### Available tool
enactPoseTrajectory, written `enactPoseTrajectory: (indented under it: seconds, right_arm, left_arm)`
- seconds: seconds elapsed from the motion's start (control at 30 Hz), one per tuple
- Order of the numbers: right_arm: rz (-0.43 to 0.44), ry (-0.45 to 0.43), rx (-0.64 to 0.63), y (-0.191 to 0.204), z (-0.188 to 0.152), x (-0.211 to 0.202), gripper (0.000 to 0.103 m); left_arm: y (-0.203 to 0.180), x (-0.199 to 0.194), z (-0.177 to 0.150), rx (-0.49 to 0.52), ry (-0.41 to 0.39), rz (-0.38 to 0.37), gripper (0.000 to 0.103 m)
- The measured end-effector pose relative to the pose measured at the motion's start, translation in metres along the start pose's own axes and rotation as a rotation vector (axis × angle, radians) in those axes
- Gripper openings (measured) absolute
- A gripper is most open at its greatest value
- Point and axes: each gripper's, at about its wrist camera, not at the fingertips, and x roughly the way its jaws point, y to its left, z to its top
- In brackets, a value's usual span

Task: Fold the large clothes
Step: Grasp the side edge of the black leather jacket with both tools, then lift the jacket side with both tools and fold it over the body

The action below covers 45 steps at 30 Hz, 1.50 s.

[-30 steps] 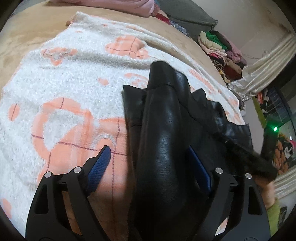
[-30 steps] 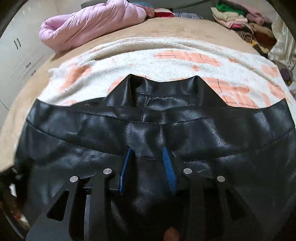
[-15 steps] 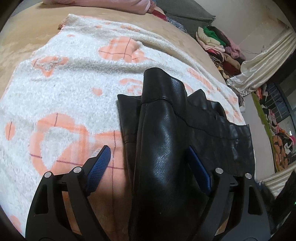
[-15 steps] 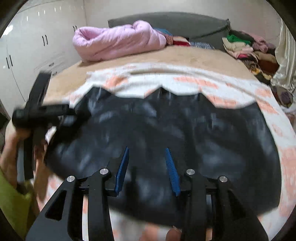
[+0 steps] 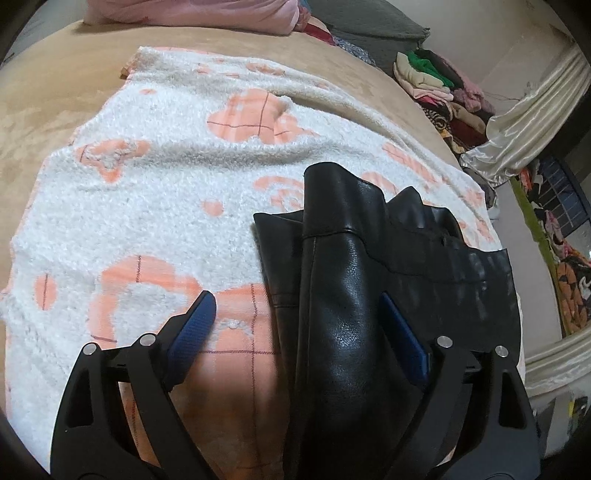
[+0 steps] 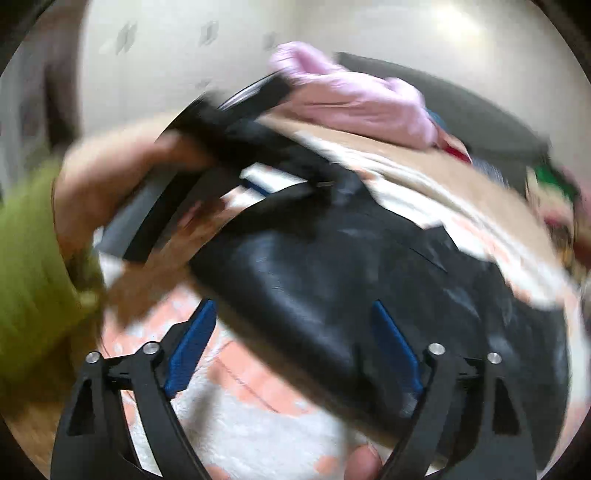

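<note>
The left gripper [image 5: 295,317] has its two blue-padded fingers spread wide, and its jaws are opening. A raised fold of the black leather jacket [image 5: 343,314] stands between them, lying against the inner face of the right-hand pad [image 5: 404,338], while the left-hand pad [image 5: 192,326] is clear of it, above bare blanket. Neither pad is pressing the leather.

Beyond the fingers, the left wrist view is sharp. The jacket lies on a fluffy white blanket with peach flower shapes [image 5: 159,206], spread over a tan bed cover [image 5: 55,92]. The jacket's collar points away from the camera and its flat body runs off to the right. Further back are a pink padded garment [image 5: 192,14], a grey headboard cushion [image 5: 373,33], a pile of folded clothes in mixed colours [image 5: 439,88] and a shiny cream curtain [image 5: 528,107].

The right gripper [image 6: 295,343] also has blue pads standing wide, jaws opening. The jacket [image 6: 332,280] shows between and beyond them; the picture is too smeared to tell whether it touches them.

Only this blurred right wrist view shows the person: a hand [image 6: 122,177] in a lime-green sleeve [image 6: 33,266] gripping the black frame of the left gripper [image 6: 221,122] at the jacket's far left end. A fingertip [image 6: 365,461] shows at the bottom edge.
</note>
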Motion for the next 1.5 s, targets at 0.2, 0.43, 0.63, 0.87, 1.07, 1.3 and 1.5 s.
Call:
enactPoseTrajectory:
  seconds: [0.2, 0.43, 0.63, 0.87, 1.07, 1.3, 1.5]
  right_arm:
    - [-0.221, 0.069, -0.303, 0.058, 0.005, 0.054, 0.087]
    - [-0.299, -0.03, -0.381, 0.07, 0.015, 0.062, 0.063]
    - [-0.326, -0.154, -0.374, 0.07, 0.01, 0.028, 0.032]
    - [-0.272, -0.212, -0.247, 0.043, 0.016, 0.004, 0.029]
    - [-0.258, -0.221, -0.221, 0.032, 0.016, -0.006, 0.027]
    - [-0.262, -0.271, -0.163, 0.015, 0.011, -0.04, 0.025]
    - [-0.281, -0.33, -0.082, -0.02, 0.005, -0.082, 0.024]
  left_arm:
    - [0.002, -0.002, 0.002, 0.002, -0.012, 0.018, 0.085]
    - [0.005, -0.004, 0.004, -0.01, -0.023, 0.015, 0.086]
    - [0.005, -0.005, 0.004, -0.018, -0.019, -0.005, 0.091]
    - [0.002, 0.001, -0.003, -0.095, -0.009, -0.094, 0.08]
    - [-0.032, -0.012, -0.012, -0.013, -0.071, -0.07, 0.039]
    - [-0.08, -0.044, -0.016, 0.043, -0.178, -0.048, 0.03]
    - [-0.144, -0.062, -0.005, 0.128, -0.214, -0.028, 0.031]
